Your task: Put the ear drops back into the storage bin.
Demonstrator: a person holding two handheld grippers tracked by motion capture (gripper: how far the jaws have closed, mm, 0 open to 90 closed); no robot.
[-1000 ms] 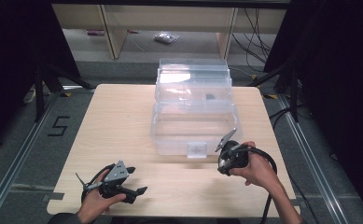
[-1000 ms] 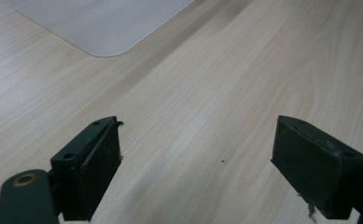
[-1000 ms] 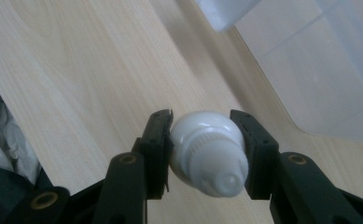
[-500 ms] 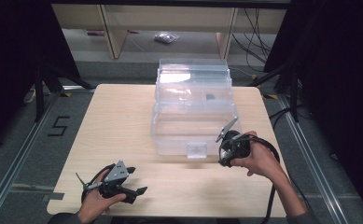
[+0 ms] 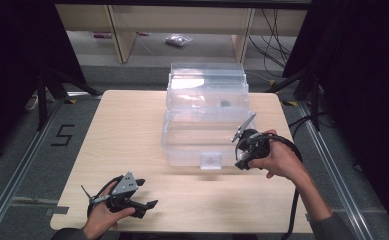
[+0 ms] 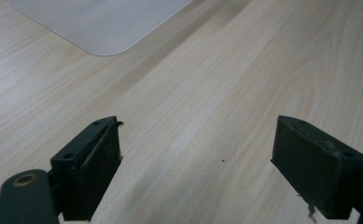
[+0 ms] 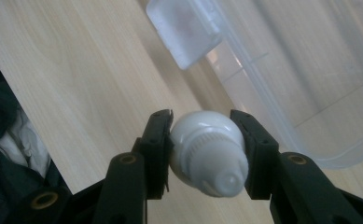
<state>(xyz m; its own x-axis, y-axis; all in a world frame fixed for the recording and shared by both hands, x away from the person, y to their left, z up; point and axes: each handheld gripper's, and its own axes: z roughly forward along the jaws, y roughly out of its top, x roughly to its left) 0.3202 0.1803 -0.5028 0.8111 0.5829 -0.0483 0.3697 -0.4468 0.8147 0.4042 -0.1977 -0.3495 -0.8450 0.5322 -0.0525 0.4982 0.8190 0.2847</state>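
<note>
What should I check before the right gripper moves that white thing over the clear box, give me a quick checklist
1. Grip on the white capped object: ok, both jaws of the right gripper press its sides.
2. Clear plastic box open to receive it: ok, its lid stands up at the back.
3. Front latch tab out of the path: cannot tell, it lies close ahead of the jaws.
4. Left gripper out of the way: ok, open over bare table near the front edge.
5. Room inside the box: cannot tell, a small dark item sits toward the back.
</note>
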